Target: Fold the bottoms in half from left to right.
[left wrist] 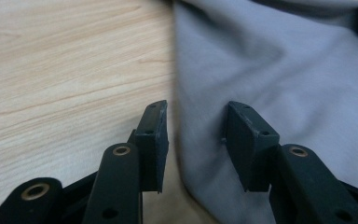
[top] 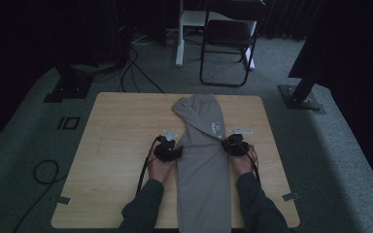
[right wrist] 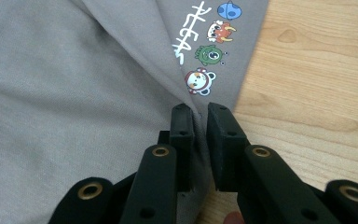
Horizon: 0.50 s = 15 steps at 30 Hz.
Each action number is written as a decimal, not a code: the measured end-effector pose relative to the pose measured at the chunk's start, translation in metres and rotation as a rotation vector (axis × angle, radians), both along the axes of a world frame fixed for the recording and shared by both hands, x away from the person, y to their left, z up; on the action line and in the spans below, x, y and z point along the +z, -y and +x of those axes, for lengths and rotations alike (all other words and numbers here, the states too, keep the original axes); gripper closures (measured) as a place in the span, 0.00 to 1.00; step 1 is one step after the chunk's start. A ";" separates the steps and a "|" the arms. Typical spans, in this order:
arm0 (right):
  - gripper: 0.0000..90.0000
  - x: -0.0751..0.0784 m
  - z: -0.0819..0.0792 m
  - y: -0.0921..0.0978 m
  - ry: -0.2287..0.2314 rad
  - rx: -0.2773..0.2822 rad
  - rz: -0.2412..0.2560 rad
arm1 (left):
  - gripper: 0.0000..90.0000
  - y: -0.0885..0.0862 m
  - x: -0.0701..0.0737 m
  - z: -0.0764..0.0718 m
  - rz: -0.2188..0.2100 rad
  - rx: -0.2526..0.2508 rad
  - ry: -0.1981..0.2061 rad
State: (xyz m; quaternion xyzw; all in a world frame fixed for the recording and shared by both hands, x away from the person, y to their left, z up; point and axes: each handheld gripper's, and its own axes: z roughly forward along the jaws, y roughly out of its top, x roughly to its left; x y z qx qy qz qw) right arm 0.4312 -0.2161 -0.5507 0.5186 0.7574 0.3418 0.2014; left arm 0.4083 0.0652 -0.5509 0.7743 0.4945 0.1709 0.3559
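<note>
Grey sweatpants [top: 203, 160] laid lengthwise on wooden table [top: 116, 145]. Right gripper [right wrist: 200, 116] clamped on fabric edge; left gripper [left wrist: 196, 135] held wide astride opposite edge

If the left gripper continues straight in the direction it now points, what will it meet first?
Most likely the grey garment. In the left gripper view the left gripper stands open over the cloth's left edge, one jaw above the wooden table, the other above fabric. Going forward, it should slide onto the cloth, though depth is unclear.

Light wooden table [top: 121, 126] with grey trousers [top: 201, 160] lying lengthwise
</note>
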 end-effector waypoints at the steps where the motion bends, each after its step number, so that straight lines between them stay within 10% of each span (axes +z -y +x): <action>1: 0.90 0.000 0.000 0.000 0.003 0.002 -0.004 | 0.73 0.000 -0.001 0.001 -0.009 -0.004 0.002; 5: 0.90 -0.001 -0.003 -0.002 0.007 0.005 -0.006 | 0.94 -0.001 0.000 -0.004 0.005 -0.022 0.007; 15: 0.89 0.000 -0.043 -0.021 0.012 0.092 -0.024 | 0.96 -0.038 -0.002 -0.051 -0.015 -0.052 0.002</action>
